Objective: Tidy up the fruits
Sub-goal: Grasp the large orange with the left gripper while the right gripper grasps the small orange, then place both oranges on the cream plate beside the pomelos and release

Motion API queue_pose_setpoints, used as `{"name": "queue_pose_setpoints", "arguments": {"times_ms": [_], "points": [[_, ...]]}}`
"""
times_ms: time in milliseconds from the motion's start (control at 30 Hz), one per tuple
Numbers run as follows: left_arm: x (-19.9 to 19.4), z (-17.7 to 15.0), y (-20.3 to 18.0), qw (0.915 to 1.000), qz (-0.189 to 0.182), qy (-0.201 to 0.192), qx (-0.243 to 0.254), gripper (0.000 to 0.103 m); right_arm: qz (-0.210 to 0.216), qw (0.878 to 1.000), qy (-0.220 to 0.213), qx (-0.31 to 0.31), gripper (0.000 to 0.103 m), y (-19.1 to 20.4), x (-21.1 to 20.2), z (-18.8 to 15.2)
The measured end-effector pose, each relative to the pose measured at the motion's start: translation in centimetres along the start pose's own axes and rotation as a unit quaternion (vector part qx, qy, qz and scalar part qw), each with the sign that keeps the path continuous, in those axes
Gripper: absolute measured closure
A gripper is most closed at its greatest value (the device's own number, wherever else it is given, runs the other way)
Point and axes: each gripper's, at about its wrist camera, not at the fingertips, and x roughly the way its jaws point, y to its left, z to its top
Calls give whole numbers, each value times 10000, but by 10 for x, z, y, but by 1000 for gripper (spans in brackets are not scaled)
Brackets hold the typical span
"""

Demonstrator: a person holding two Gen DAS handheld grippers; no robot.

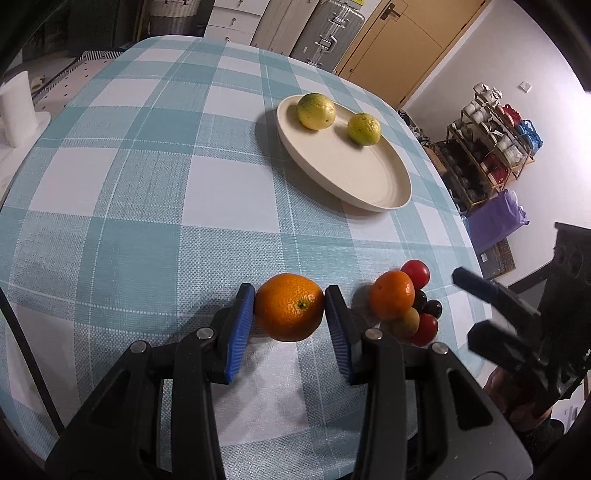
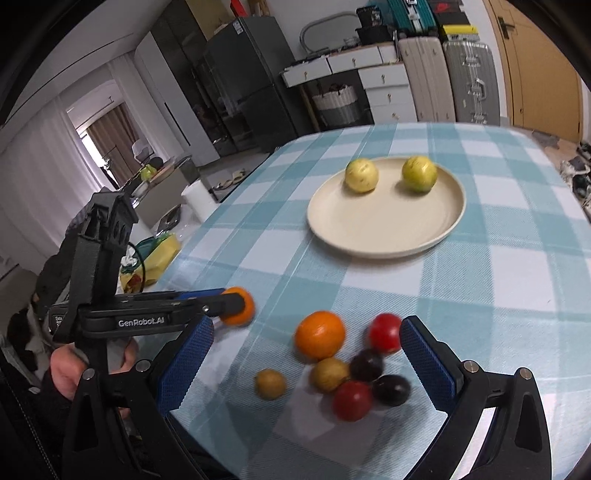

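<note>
Squeezing is where this could go sideways: the orange (image 1: 289, 312) is pinched between the jaws of the left gripper (image 1: 289, 314) right at the pad tips, so it could easily be popped out and rolled off the near edge of the tabletop (image 1: 147, 184). The right gripper (image 2: 306, 363) is held wide open over the pile of small fruits (image 2: 354, 373), which could get scattered. Two lemons (image 1: 316, 111) are already on the plate (image 1: 369, 184). A checked cloth is spread; suitcases (image 1: 328, 29) and drawers are seen behind.
</note>
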Motion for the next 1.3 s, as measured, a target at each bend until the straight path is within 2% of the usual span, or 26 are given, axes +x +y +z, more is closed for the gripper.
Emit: {"name": "queue_pose_setpoints", "arguments": {"times_ms": [167,433,567,633,700,867,1000,1133,1200,1300], "points": [[-2,1,6,10000,-46,-45,-48,67,136,9995,227,181,0,2,15,1],[-1,-1,22,9998,-95,-12,-161,67,-105,9988,483,-44,5,17,32,3],[-1,-2,30,9996,-159,-24,-253,67,-335,9975,610,-85,18,18,40,7],[-2,-2,32,9995,-132,-50,-265,67,-437,9968,664,-115,21,17,45,8],[-3,-2,35,9994,-145,-61,-301,67,-537,9958,715,-179,29,18,48,8],[-6,-3,39,9992,-144,-82,-352,67,-700,9941,769,-322,37,19,53,8],[-7,-4,40,9992,-119,-87,-367,67,-967,9908,757,-563,52,22,54,8],[-7,-4,38,9993,-91,-77,-365,67,-1205,9873,813,-635,59,19,57,8],[-7,-4,37,9993,-78,-65,-351,67,-1290,9858,823,-686,66,17,58,7],[-7,-3,36,9993,-38,-65,-366,67,-1208,9873,812,-637,66,13,56,7]]}}
